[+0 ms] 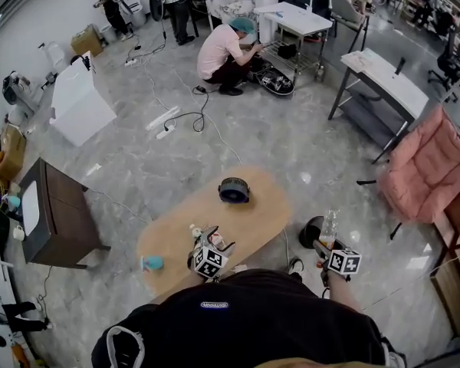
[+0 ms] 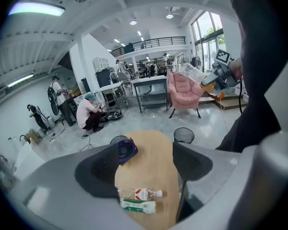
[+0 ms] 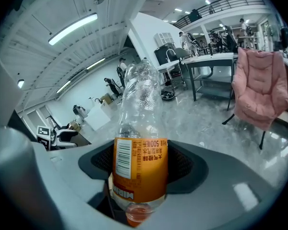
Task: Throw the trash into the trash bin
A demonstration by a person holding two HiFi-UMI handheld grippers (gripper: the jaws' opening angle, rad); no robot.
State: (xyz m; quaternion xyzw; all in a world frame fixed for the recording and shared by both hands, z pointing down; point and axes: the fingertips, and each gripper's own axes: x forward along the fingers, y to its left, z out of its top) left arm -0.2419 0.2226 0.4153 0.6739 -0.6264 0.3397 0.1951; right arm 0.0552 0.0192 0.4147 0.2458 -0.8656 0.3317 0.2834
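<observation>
An empty clear bottle with an orange label (image 3: pixel 139 163) stands cap-down between the jaws of my right gripper (image 3: pixel 140 176), which is shut on it. In the head view that bottle (image 1: pixel 328 227) is just above and beside the black mesh trash bin (image 1: pixel 312 231) on the floor, right of the table. My left gripper (image 2: pixel 146 166) is open and holds nothing, over the near end of the oval wooden table (image 2: pixel 151 164). Below it lie two bottles side by side: a clear one with a red label (image 2: pixel 139 194) and a green-labelled one (image 2: pixel 138 206).
A small dark fan (image 1: pixel 234 189) sits at the table's far end and a blue object (image 1: pixel 151 263) at its near left. A dark cabinet (image 1: pixel 57 215) stands left, a pink chair (image 1: pixel 428 167) right. A person (image 1: pixel 224 52) crouches farther back among cables.
</observation>
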